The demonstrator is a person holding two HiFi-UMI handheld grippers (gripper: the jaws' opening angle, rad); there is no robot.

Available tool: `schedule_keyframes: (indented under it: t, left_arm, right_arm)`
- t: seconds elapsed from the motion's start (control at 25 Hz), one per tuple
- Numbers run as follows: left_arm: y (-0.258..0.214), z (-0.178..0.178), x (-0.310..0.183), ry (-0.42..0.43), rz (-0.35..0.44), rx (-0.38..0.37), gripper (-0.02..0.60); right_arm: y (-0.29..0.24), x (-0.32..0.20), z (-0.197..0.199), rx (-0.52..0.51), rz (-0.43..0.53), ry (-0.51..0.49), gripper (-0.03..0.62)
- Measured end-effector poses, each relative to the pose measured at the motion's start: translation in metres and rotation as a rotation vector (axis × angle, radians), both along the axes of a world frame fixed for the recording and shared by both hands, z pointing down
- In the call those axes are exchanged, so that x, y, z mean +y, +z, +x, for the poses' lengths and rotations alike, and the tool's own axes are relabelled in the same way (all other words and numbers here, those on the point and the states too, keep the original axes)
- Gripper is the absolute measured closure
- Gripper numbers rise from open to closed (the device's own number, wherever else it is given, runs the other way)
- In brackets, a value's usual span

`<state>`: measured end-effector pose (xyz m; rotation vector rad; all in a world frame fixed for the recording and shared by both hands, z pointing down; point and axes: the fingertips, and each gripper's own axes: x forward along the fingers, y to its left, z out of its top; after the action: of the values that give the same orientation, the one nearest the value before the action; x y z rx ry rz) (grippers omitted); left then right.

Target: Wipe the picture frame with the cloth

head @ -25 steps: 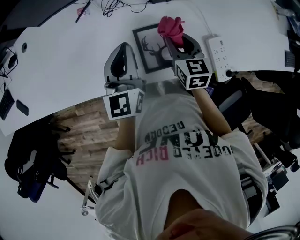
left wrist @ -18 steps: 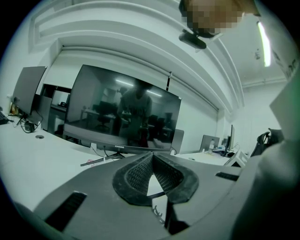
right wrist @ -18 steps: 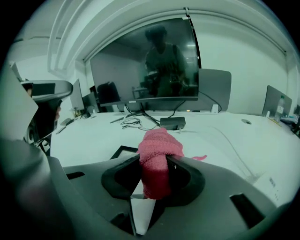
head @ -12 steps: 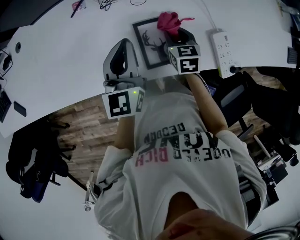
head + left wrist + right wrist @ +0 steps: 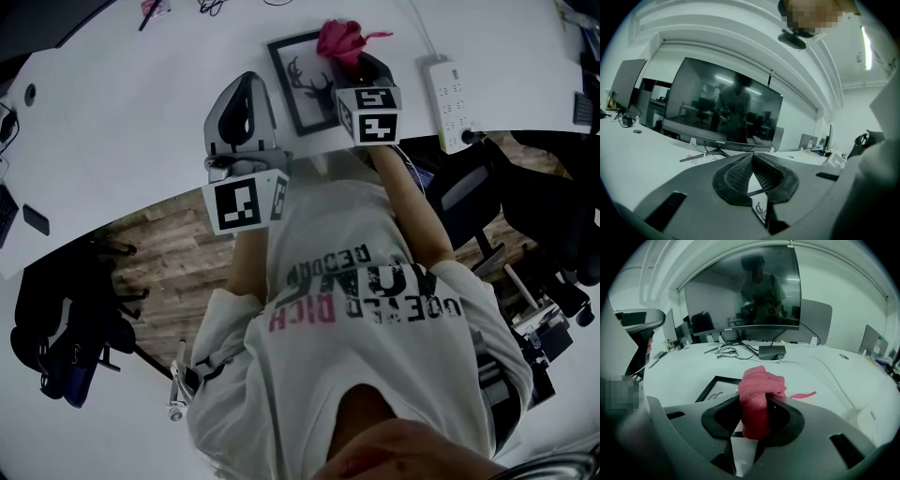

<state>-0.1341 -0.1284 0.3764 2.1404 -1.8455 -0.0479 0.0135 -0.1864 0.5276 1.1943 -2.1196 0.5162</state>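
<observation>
Right gripper (image 5: 352,62) is clamped on the cloth (image 5: 339,39), a pink bunched wad. In the right gripper view the jaws (image 5: 754,414) pinch the cloth (image 5: 758,394) at its middle; the wad sticks up past the tips and hangs down between the pads. The jaws stand only as far apart as the cloth is thick.

Picture frame (image 5: 305,82) lies flat on the white table (image 5: 122,122), black border, deer print inside. It sits just under and to the left of the right gripper's tips. In the right gripper view its corner (image 5: 717,387) shows ahead-left of the jaws, partly behind the gripper body. Can't tell if the cloth touches the frame.

Left gripper (image 5: 247,82) is left of the frame, close beside its left edge, over the table. In the left gripper view its ribbed pads (image 5: 751,161) meet at the tips with nothing held between them. A bit of the frame shows through the gap below the pads.

Power strip (image 5: 448,96) lies on the table right of the right gripper, apart from it. A dark monitor (image 5: 745,291) stands beyond both grippers at the far table edge, with loose cables (image 5: 729,352) in front of it. The person's arms and white printed t-shirt (image 5: 366,319) fill the lower head view.
</observation>
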Motion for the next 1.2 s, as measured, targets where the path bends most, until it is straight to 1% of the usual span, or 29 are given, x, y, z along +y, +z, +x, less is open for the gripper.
schedule_keyframes:
  t: [0.4,0.88,1.2]
  left_arm:
    - [0.002,-0.007,0.002,-0.001,0.003,0.005,0.584]
    - [0.001,-0.014,0.013,-0.019,0.007,0.009,0.584]
    - [0.001,-0.027,0.022,-0.037,0.007,0.013,0.584]
  right_arm:
    - [0.0,0.001,-0.003,0.015,-0.003,0.018,0.477]
    - [0.001,0.01,-0.023,0.01,-0.008,-0.024,0.476]
    - [0.001,0.016,-0.043,0.012,-0.013,-0.055,0.476]
